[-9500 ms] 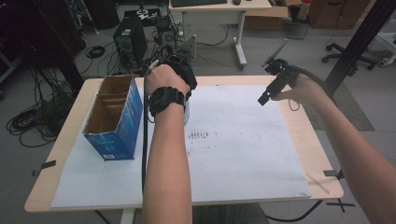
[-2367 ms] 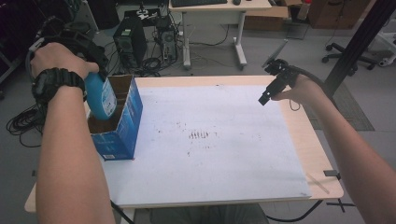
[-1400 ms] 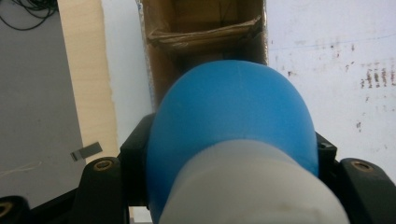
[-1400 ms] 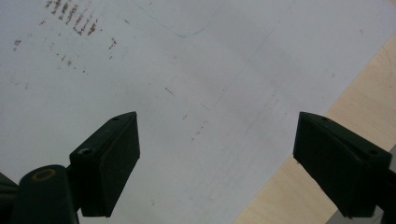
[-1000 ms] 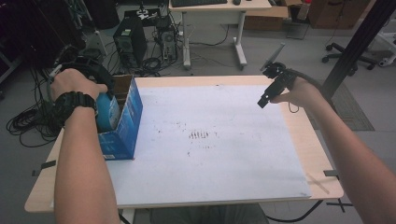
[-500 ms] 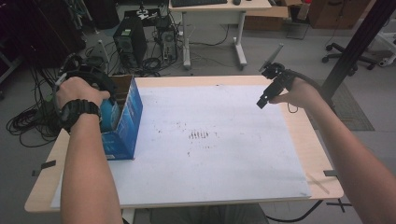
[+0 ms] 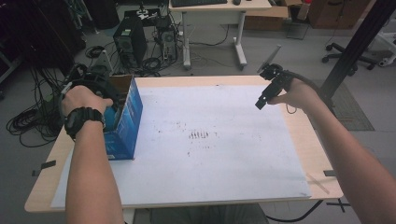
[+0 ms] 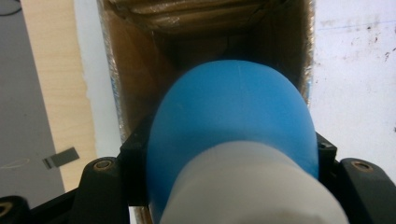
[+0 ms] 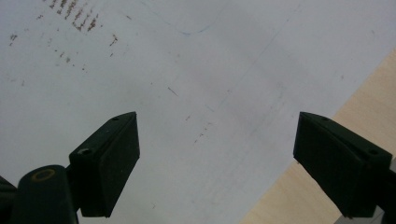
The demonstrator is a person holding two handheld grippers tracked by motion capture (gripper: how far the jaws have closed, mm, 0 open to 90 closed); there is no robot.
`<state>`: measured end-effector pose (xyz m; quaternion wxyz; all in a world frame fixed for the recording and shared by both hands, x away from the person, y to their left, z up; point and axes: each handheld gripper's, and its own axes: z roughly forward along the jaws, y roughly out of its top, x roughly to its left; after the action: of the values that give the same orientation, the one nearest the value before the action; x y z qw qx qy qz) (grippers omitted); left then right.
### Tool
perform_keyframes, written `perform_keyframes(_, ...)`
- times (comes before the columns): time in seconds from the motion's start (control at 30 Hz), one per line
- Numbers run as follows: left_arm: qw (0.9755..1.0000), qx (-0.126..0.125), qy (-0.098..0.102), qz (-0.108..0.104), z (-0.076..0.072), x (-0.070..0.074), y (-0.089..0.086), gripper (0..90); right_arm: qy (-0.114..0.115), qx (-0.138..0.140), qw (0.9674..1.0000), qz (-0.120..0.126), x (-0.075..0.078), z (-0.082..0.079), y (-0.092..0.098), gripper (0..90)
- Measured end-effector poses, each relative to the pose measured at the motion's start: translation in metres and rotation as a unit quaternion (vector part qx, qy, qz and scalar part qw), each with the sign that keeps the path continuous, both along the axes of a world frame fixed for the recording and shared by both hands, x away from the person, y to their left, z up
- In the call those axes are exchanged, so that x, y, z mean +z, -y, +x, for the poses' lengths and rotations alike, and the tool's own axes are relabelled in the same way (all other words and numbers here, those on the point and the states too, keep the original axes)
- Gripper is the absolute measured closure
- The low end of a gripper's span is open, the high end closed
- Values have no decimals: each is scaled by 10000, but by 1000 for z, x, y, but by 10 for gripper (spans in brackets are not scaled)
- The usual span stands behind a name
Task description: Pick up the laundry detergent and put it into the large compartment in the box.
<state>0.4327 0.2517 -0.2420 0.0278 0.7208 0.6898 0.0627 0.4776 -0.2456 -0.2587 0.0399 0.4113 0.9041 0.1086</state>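
Compared with a second ago, the left gripper (image 8: 224, 186), its fingers pinching the blue bottle (image 8: 233, 121), has sunk deeper into the open box (image 7: 125, 116) on the counter (image 7: 299, 154), so release seems near, while the right gripper (image 9: 215, 163) waits with spread fingers.

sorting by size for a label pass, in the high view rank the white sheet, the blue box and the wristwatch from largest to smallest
1. white sheet
2. blue box
3. wristwatch
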Motion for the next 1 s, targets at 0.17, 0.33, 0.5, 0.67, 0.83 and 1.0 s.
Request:
perform_keyframes(0.17, 10000, 20, -25, -23, 0, -6, -1, 383, -11, 8, 10000, -36, -1, 0, 0, 142)
perform_keyframes(0.33, 10000, 17, -57, -6, 0, -12, -2, 383, -9, 29, 10000, -33, -1, 0, 0, 142)
perform_keyframes(0.5, 9999, 48, -111, -57, 0, -19, -4, 383, -9, 29, 10000, -62, -2, 0, -1, 142)
perform_keyframes(0.67, 9998, 37, -167, -53, 0, -25, -6, 383, -2, 33, 10000, -49, -3, 0, -1, 142)
perform_keyframes(0.83, 9997, 53, -222, -50, 0, -31, -7, 383, -31, 3, 10000, -39, -5, 1, 0, 142)
perform_keyframes(1.0, 9997, 44, -242, -63, 0, -35, -6, 383, -36, 27, 10000, -54, -6, 1, -1, 142)
